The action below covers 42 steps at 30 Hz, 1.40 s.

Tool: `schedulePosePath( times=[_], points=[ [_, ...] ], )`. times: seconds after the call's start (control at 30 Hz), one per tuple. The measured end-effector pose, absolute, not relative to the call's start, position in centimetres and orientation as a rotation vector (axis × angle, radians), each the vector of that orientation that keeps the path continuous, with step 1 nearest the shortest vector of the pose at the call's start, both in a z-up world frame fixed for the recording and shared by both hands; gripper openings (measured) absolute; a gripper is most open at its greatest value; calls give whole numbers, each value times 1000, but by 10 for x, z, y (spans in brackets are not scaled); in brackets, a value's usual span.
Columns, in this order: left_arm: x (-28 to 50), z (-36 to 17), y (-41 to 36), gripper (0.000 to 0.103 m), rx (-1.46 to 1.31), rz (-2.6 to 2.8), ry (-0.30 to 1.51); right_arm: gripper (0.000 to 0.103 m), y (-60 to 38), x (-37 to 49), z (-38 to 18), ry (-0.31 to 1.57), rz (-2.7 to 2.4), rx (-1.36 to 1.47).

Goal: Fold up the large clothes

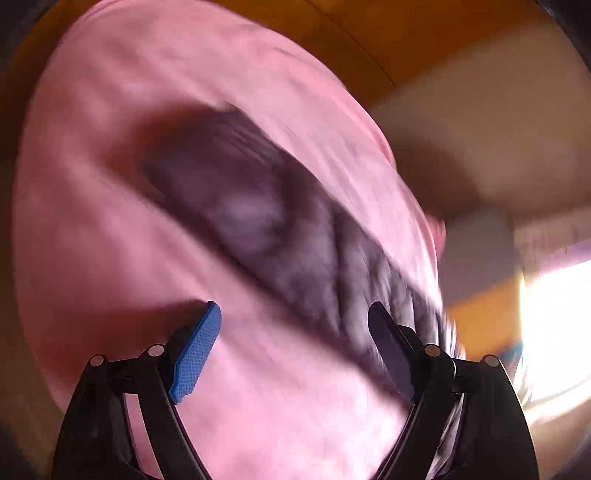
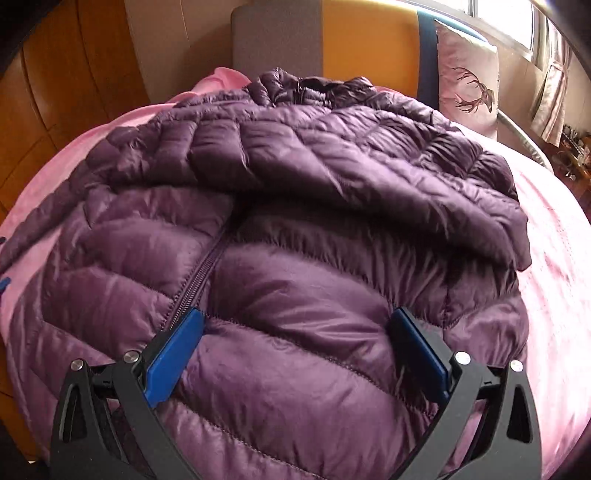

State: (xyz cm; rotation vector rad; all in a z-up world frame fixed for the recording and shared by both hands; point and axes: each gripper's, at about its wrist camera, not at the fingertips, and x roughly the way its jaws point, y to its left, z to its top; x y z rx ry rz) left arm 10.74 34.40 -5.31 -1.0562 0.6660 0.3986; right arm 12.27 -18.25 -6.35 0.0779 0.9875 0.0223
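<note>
- Purple quilted down jacket (image 2: 295, 229): lies spread on a pink bedsheet (image 2: 554, 258), front side up, zipper (image 2: 195, 280) closed and running down the front panel.
- Sleeve (image 2: 351, 173): folded across the upper body of the jacket, lying diagonally from upper left to the right edge; cuff end sits at the right side of the garment.
- Collar or hood (image 2: 295, 86): bunched at the far end of the jacket, toward the headboard (image 2: 365, 40).
- Right gripper (image 2: 295, 332): jaws spread wide, blue pads (image 2: 173, 362) standing apart over the lower front panel of the jacket. No fabric is clamped between the pads; whether the tips touch the fabric cannot be determined.
- Left gripper (image 1: 295, 332): jaws spread apart, nothing between them. One blue pad (image 1: 195, 354) is lit, the other is in shadow.
- Left wrist view: heavily motion-blurred. It shows the pink bedsheet (image 1: 110, 221) with the jacket (image 1: 258, 206) as a dark purple streak crossing diagonally ahead of the gripper; finer detail cannot be read.
- Surroundings in the right wrist view: a pillow (image 2: 467, 74) with a deer-antler print leans at the head of the bed, right of the headboard; wooden panelling (image 2: 74, 74) stands at the left; a bright window (image 2: 498, 18) is at the upper right.
</note>
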Motion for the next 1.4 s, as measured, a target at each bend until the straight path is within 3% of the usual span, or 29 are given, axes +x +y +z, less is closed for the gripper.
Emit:
schedulePosePath(
  times=[0.1, 0.17, 0.2, 0.23, 0.3, 0.47, 0.6, 0.8, 0.87, 0.93, 0.97, 1.13, 1.2, 1.4],
  points=[
    [104, -58, 375, 78, -1140, 438, 614, 101, -177, 121, -70, 982, 10, 83],
    [109, -59, 385, 48, -1132, 455, 617, 101, -183, 121, -73, 988, 19, 88],
    [114, -60, 388, 20, -1114, 462, 644, 101, -184, 122, -73, 992, 25, 91],
    [118, -60, 388, 13, -1102, 457, 660, 101, -185, 122, -73, 992, 30, 92],
    [122, -47, 377, 8, -1023, 447, 660, 101, -188, 120, -73, 981, 32, 90],
    [130, 21, 316, 8, -768, 169, 561, 101, -187, 119, -71, 976, 30, 84],
    [139, 63, 214, 8, -567, -152, 534, 101, -188, 118, -71, 968, 32, 90],
    [152, 44, 64, 10, -350, -478, 670, 101, -191, 115, -70, 956, 40, 108],
    [153, 26, 28, 23, -296, -540, 748, 101, -192, 115, -70, 953, 46, 118],
    [153, 1, 0, 71, -264, -590, 849, 101, -194, 114, -70, 949, 53, 131],
    [153, -7, -7, 78, -260, -599, 876, 101, -194, 115, -69, 949, 55, 139],
    [147, -22, -4, 79, -277, -590, 907, 100, -196, 117, -64, 963, 75, 162],
    [142, -22, 16, 79, -320, -591, 890, 89, -195, 118, -52, 950, 103, 196],
    [123, -22, 60, 79, -365, -489, 853, 86, -159, 148, -14, 880, 298, 336]
  ],
)
